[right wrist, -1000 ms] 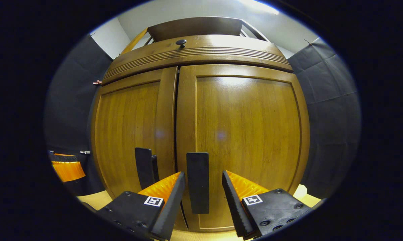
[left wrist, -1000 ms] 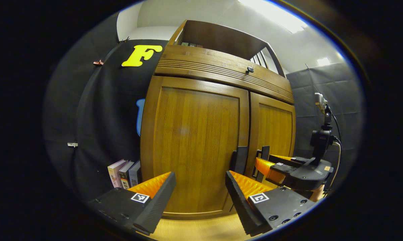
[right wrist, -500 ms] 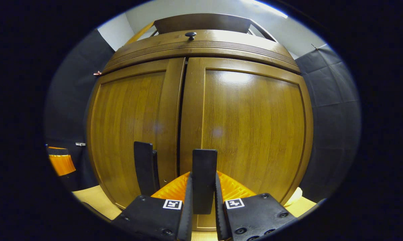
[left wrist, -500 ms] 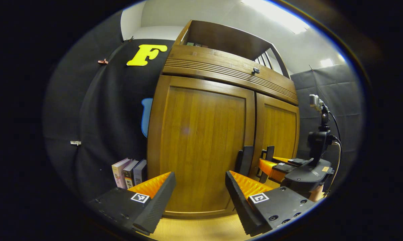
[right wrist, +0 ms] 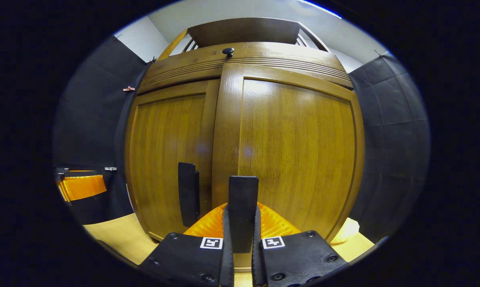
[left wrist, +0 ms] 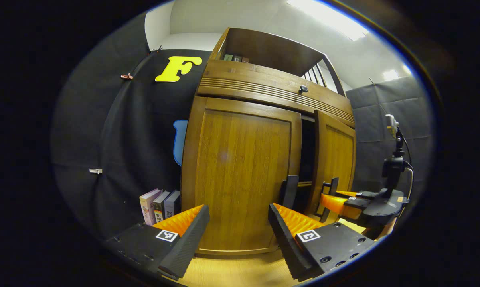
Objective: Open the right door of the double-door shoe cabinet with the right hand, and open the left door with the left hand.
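Left gripper [left wrist: 238, 223] jaws wide, empty, facing the brown wooden cabinet's left door [left wrist: 240, 175]; its black vertical bar handle [left wrist: 289, 192] sits up-right of the jaws, upright axis. Right gripper [right wrist: 242, 255] clamps the right door's black bar handle [right wrist: 243, 203]; right door [right wrist: 295, 159] ajar.

Dark gap [left wrist: 307, 147] between the two brown wooden cabinet doors in left gripper view: interior too dark to tell, only a faint shelf edge shows. Small boxes [left wrist: 234, 58] on the open top shelf: too small to identify. Spines of the upright books [left wrist: 159, 206] beside the cabinet: unreadable, bottoms hidden behind the left gripper [left wrist: 238, 236]. In right gripper view, lower end of the black flat right door handle [right wrist: 243, 207] sits hidden between the right gripper [right wrist: 240, 255] fingers. Pale lump [right wrist: 345, 231] at the cabinet's lower right corner: unclear, partly hidden.
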The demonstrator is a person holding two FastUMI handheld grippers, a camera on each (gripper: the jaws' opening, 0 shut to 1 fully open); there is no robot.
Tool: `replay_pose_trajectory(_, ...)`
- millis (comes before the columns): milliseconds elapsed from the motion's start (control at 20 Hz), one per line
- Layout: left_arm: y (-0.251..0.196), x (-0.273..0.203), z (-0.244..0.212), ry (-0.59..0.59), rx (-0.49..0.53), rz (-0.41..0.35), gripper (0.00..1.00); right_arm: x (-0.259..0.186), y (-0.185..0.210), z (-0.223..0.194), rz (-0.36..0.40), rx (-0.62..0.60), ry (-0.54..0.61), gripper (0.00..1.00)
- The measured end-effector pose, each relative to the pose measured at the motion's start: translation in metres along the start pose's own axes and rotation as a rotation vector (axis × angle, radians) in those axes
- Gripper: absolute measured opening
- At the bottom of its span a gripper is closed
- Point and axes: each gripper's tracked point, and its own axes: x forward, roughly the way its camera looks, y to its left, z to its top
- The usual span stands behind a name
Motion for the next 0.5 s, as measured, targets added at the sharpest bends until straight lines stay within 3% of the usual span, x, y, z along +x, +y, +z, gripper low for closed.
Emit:
replay_pose_trajectory(150, -0.008, -0.011, 0.008, -0.016, 0.013, 0.008, 0.88, -0.035, -0.011, 0.004, 0.031, 0.006, 0.016, 0.25)
replay_pose_trajectory(300, -0.023, -0.018, 0.014, -0.033, 0.01, -0.002, 0.92, -0.067, -0.025, 0.008, 0.037, 0.0, 0.016, 0.17)
replay_pose_trajectory(500, -0.048, -0.023, 0.013, -0.032, 0.022, -0.024, 0.92, -0.104, -0.047, 0.013, 0.028, 0.012, 0.011, 0.17)
